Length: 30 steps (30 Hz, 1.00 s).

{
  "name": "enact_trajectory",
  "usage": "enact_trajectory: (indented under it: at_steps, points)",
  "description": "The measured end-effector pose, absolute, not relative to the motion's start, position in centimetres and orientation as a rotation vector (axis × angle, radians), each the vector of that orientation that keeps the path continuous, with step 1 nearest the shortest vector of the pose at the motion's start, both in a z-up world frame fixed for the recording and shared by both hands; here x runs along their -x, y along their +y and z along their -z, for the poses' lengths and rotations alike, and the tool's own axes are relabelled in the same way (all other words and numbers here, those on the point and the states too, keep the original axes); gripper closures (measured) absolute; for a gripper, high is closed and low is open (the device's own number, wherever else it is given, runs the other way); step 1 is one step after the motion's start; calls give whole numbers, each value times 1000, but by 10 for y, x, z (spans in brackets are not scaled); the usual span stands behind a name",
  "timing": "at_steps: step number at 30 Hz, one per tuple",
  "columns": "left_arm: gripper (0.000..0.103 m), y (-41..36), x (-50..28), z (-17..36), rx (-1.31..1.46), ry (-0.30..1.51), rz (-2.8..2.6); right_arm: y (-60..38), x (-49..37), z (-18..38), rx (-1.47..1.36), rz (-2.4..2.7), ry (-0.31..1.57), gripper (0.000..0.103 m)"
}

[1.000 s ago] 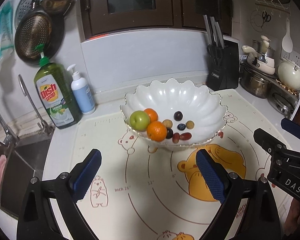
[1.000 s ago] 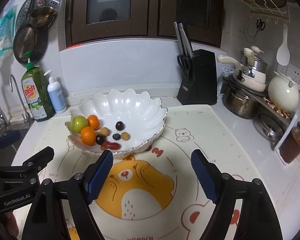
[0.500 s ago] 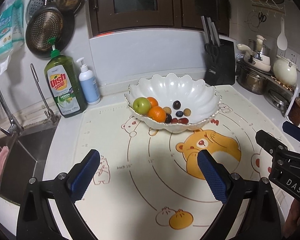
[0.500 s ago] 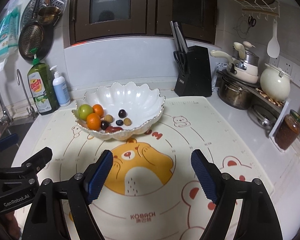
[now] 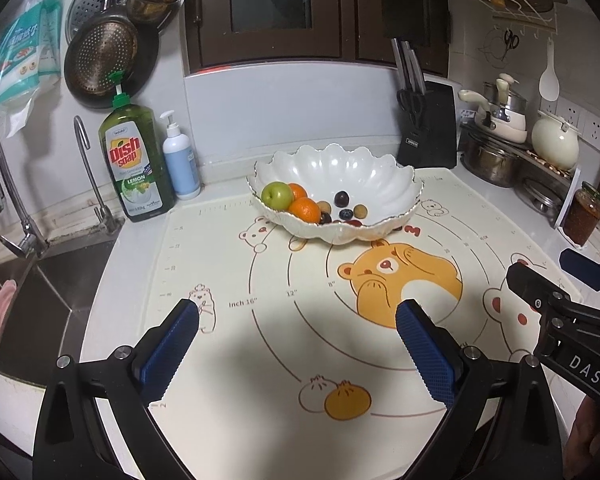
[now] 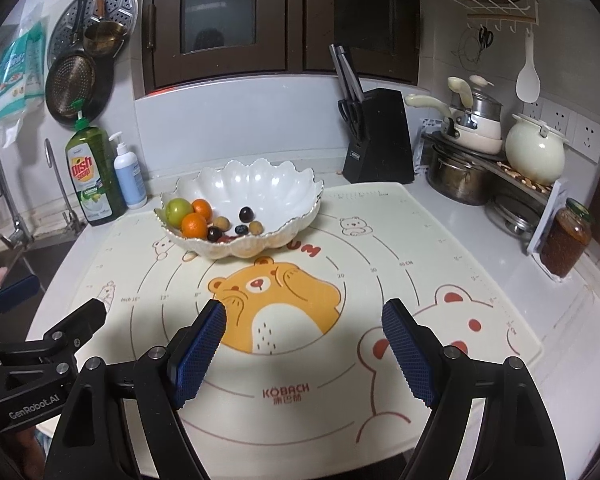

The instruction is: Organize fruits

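A white scalloped bowl [image 5: 384,184] [image 6: 284,188] stands at the back of the bear-print mat [image 5: 300,340] [image 6: 420,264]. In it lie a green apple [image 5: 277,195] [image 6: 179,209], two oranges [image 5: 305,210] [image 6: 194,225] and several small dark and brown fruits [image 5: 341,199] [image 6: 246,213]. My left gripper [image 5: 298,314] hovers open over the mat's near part, well short of the bowl, nothing between its fingers. My right gripper [image 6: 304,314] is open and empty too, beside the left one, whose fingers [image 6: 18,290] show at the left edge.
A sink [image 5: 32,300] and tap lie to the left, with a green dish soap bottle [image 5: 134,164] and a pump bottle [image 5: 180,156] behind the mat. A knife block [image 6: 380,140], pots [image 6: 460,172], a cream kettle [image 6: 534,152] and a jar [image 6: 566,236] line the right side.
Both grippers have drawn back from the bowl toward the counter's near edge; the bowl looks smaller and farther, and more of the mat shows. Neither pair of jaws has changed its opening.
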<state>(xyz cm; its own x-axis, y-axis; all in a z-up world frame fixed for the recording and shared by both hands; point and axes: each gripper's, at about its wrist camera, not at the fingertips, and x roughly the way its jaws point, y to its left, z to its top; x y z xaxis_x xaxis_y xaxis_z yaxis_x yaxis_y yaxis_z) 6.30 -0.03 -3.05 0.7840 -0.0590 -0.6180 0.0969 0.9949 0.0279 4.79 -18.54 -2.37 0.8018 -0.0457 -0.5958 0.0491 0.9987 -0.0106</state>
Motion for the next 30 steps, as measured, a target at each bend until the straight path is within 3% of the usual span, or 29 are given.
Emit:
enact_trajectory:
  at_steps: [30]
  points:
    - [3,-3,-40,33,-59,656,85,-193,-24,29,-26,62,629,22]
